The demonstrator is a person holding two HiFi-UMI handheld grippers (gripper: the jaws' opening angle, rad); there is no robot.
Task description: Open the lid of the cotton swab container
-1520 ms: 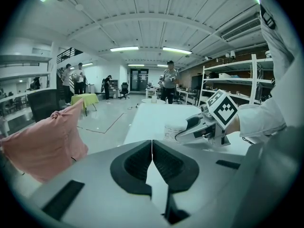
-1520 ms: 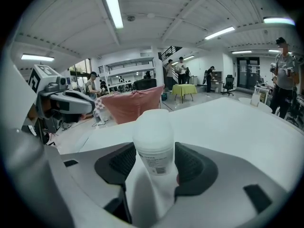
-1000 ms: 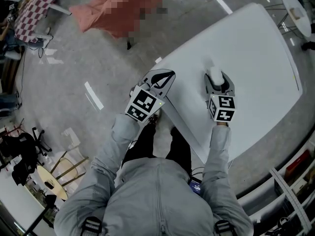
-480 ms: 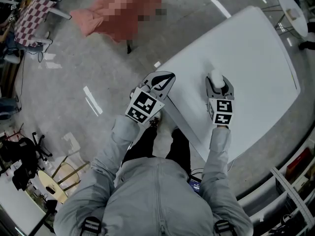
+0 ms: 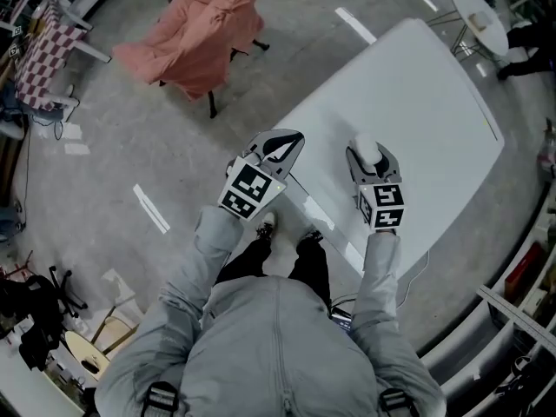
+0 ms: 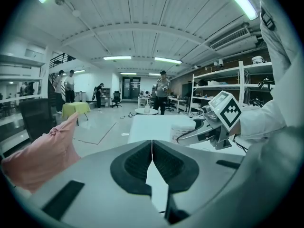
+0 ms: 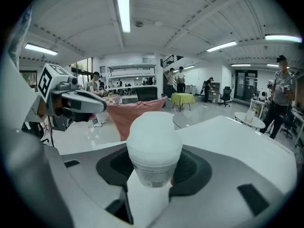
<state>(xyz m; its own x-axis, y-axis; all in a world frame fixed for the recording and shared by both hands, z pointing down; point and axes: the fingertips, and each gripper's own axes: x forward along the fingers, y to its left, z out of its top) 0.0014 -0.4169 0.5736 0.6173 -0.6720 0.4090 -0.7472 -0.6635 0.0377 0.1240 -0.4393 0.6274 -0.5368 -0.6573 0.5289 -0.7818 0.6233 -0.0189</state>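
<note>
The cotton swab container (image 5: 367, 149) is a small white tub with a domed lid, standing upright on the white table (image 5: 434, 94) near its front edge. My right gripper (image 5: 371, 154) is shut on it, with a pad pressed to each side of the tub below the lid (image 7: 153, 141). The lid is on. My left gripper (image 5: 294, 135) is shut and empty, and hovers at the table's left edge, a short way left of the tub. In the left gripper view the shut pads (image 6: 151, 148) point past the container (image 6: 183, 129) and the right gripper (image 6: 202, 129).
A chair draped in pink cloth (image 5: 204, 29) stands on the floor beyond the table's left side. A small round table (image 5: 482, 7) is at the far right. Shelving (image 5: 521, 320) runs along the right. People stand far off in the room.
The head camera has tilted, so the table sits lower and further left in view. Both grippers keep their places relative to the table and to the tub.
</note>
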